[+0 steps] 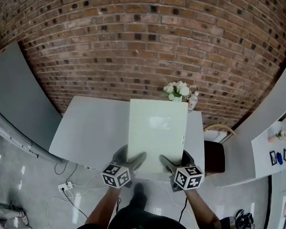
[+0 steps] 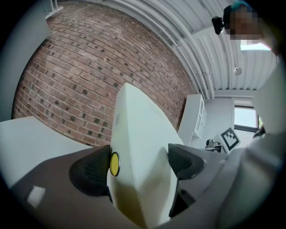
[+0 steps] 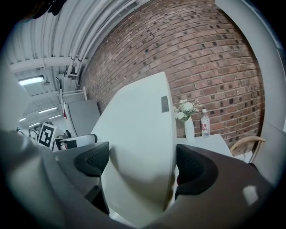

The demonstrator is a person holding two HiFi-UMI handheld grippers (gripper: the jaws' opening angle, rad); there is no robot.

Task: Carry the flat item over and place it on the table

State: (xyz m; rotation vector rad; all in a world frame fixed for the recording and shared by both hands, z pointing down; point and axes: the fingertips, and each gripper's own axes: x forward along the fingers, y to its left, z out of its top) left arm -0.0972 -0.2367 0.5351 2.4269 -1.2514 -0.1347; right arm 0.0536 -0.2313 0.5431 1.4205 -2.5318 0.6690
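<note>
Pale cream-white, smooth and faintly glossy: the board [image 1: 157, 132] is a thin, rigid rectangle with squared corners. In the head view it lies over the right part of the white table [image 1: 93, 129], and its far edge comes near the flowers [image 1: 178, 91] and the bottle [image 1: 193, 101] by the brick wall [image 1: 153, 38]. Whether it touches the table cannot be told.

The left gripper [image 1: 130, 156] holds the near edge toward its left corner, and the right gripper [image 1: 175, 160] holds the same edge toward its right corner.

In the left gripper view the jaws are clamped on the board [image 2: 138, 152], one dark pad on each face. A round yellow sticker [image 2: 115, 163] sits on the face beside the left pad.

In the right gripper view the jaws likewise grip the board [image 3: 138, 147]. A small grey label [image 3: 165, 103] shows near its far edge.
</note>
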